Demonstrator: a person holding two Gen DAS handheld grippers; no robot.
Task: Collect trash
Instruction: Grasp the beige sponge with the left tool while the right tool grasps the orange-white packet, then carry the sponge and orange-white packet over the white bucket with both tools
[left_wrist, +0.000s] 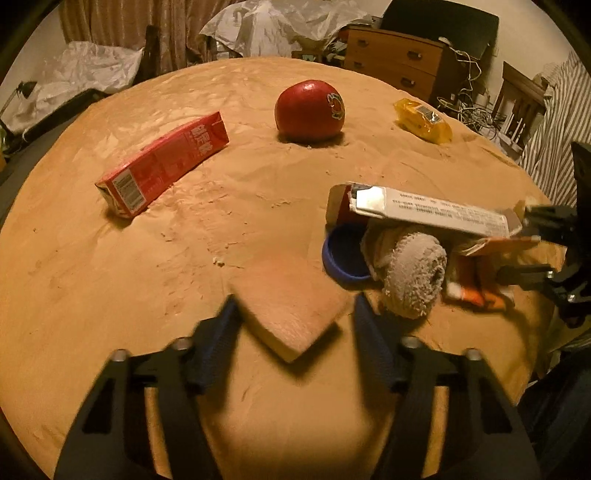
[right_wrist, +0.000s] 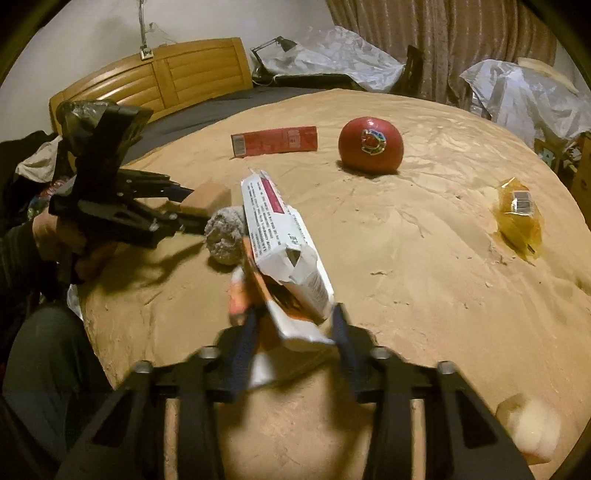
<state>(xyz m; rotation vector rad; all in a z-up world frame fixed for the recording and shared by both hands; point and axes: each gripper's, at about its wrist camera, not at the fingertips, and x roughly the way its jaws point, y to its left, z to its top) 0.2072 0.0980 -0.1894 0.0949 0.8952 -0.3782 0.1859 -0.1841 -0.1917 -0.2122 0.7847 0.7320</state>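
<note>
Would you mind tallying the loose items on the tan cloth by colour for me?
Red: 2, the red carton and the red ball.
Yellow: 1, the yellow packet.
White: 1, the white box.
Grey: 1, the grey rolled cloth.
Blue: 1, the blue cap.
Tan: 1, the sponge.
Total: 7.

Your left wrist camera sits low over the tan bedspread (left_wrist: 184, 280), facing the red ball (left_wrist: 309, 110) from the near side, toward the wooden dresser (left_wrist: 393, 61). Your right wrist camera looks at the same red ball (right_wrist: 370, 144) from farther right, angled toward the headboard (right_wrist: 155, 79). Both views share the ball and the bedspread around it.
</note>
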